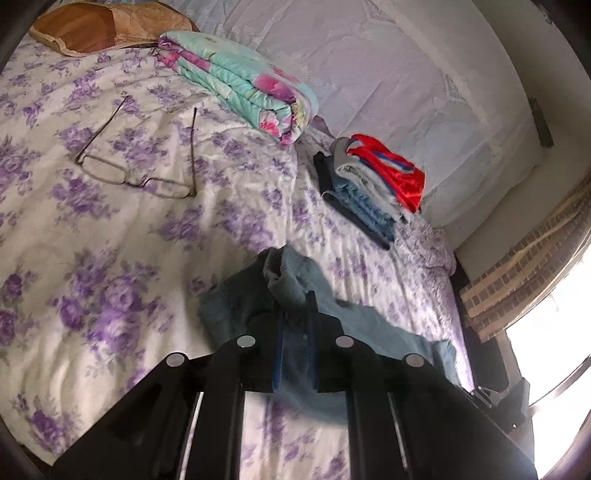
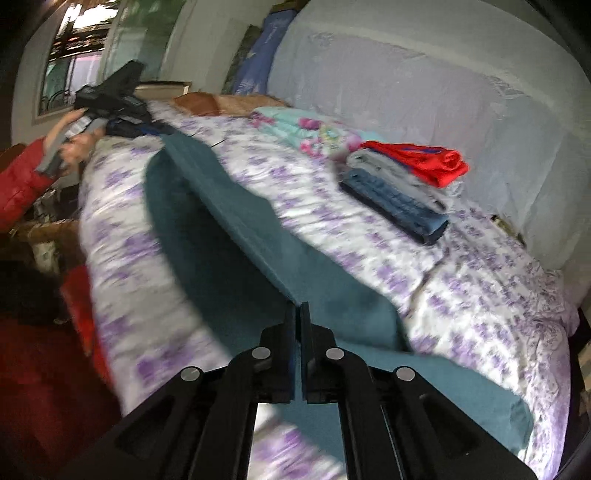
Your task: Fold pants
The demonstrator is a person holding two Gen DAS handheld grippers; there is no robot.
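Teal pants (image 2: 229, 236) lie stretched across the purple-flowered bedsheet (image 2: 461, 295), one fold raised in a taut ridge. My right gripper (image 2: 298, 306) is shut on the near end of that ridge, its jaws pressed together on the cloth edge. At the far left of the right wrist view, a hand in a red sleeve (image 2: 26, 177) holds my left gripper (image 2: 162, 130) at the other end of the pants. In the left wrist view the left gripper (image 1: 295, 306) is shut on a bunched teal fold of the pants (image 1: 236, 302), lifted slightly off the bed.
A stack of folded clothes (image 1: 373, 184) with a red piece on top sits near the wall. A rolled floral quilt (image 1: 240, 81), a brown pillow (image 1: 110, 26) and a pair of glasses (image 1: 140, 162) lie further along the bed. A bright window (image 1: 554, 332) is past the bed's end.
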